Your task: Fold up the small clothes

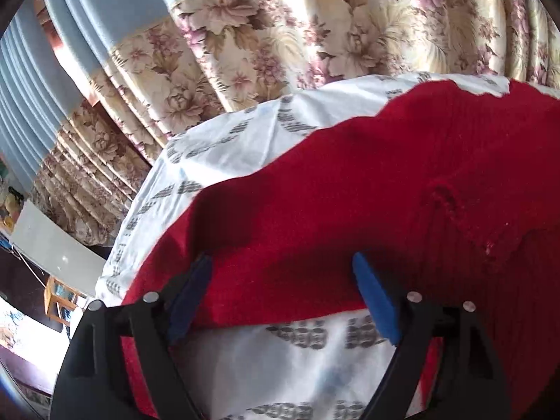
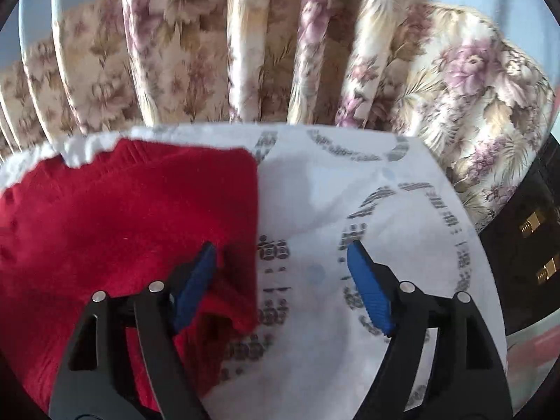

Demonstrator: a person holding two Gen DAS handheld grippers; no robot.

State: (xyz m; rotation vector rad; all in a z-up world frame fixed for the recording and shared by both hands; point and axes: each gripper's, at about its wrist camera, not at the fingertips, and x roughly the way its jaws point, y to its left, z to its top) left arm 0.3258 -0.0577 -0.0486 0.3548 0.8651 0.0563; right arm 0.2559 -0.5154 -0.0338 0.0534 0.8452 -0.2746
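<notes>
Red knit fabric fills most of the left wrist view: a small sweater point(image 1: 350, 203) of fine ribbed wool, spread on a white cloth point(image 1: 217, 147) printed with grey dotted arcs, its far edge wavy toward 12 o'clock and a puckered seam showing toward 2 o'clock. Its near hem is a straight folded edge running between the blue pads of the left gripper point(image 1: 281, 266), whose jaws stand wide apart above the garment, holding nothing. In the right wrist view the sweater point(image 2: 133, 217) occupies the 9 o'clock half, with a crisp straight side edge running from 12 toward 6 and a rumpled, turned-up corner at 6 o'clock. The right gripper point(image 2: 281, 250) is also spread open, its left pad over that red corner and its right pad over bare white cloth. Floral curtains point(image 2: 245, 52) hang behind at 12 o'clock
</notes>
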